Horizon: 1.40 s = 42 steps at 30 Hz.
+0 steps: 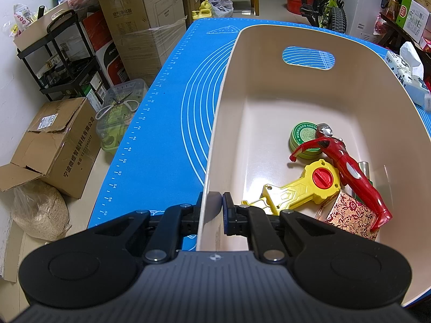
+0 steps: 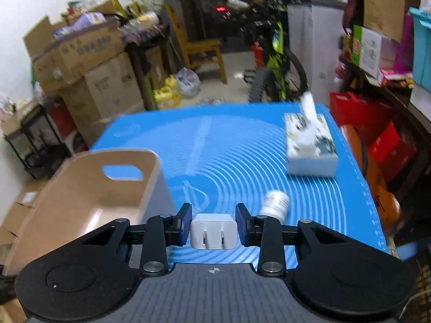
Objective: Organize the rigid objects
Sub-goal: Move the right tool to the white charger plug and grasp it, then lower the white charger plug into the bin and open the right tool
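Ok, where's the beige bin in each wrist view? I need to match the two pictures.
Left wrist: the beige bin fills the centre and right, seen from above, with the left gripper clamped on its near wall.
Right wrist: the bin sits at lower left, left of the right gripper, which holds a white charger plug.
Shared landmark: the bin's oval handle cutout, with the blue mat showing through.

Both wrist views look steeply down, close over the shared beige bin (image 1: 309, 113) and blue mat (image 2: 242, 148).
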Available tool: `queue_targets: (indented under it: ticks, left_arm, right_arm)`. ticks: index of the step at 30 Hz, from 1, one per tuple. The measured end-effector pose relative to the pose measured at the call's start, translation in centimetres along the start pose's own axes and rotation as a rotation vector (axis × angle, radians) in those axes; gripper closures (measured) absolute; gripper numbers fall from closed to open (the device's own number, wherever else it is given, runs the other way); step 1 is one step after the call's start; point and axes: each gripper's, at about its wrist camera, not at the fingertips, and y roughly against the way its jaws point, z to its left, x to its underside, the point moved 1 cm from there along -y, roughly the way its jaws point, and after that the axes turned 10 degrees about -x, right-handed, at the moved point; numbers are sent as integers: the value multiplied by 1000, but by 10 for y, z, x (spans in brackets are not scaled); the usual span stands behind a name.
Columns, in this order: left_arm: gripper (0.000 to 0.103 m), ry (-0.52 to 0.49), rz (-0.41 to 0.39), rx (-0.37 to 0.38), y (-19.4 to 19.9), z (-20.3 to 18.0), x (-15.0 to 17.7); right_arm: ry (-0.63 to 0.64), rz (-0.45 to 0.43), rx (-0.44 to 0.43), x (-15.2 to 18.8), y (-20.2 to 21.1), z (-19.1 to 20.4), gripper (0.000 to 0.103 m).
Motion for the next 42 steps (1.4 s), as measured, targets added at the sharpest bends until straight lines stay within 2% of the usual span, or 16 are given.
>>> queue_targets:
  ticks: [5, 10, 15, 24, 30, 33, 34, 38, 42]
  left_arm:
    - [90, 0, 0, 0, 0, 0, 0]
    - [90, -1, 0, 0, 0, 0, 0]
    - [90, 0, 0, 0, 0, 0, 0]
    - [90, -2, 0, -2, 0, 1, 0]
    - [90, -2, 0, -2, 0, 1, 0]
    - [90, -2, 0, -2, 0, 1, 0]
    - [90, -2, 0, -2, 0, 1, 0]
    - [90, -3, 0, -3, 1, 1, 0]
    - [89, -1, 1, -4, 1, 1, 0]
  right_arm:
    - [47, -41, -79, -8, 11, 32, 61]
    - [114, -36, -147, -8, 4, 66, 61]
    - [193, 14, -166, 6, -18, 98, 61]
    - [270, 150, -181, 33, -57, 124, 61]
    - [310, 257, -194, 49, -72, 131, 61]
    - [326, 283, -198, 53, -74, 131, 61]
    - [330, 281, -199, 54, -72, 130, 61]
    - [335, 245, -221, 46, -58, 122, 47]
    - [323, 204, -233, 31, -42, 107, 44]
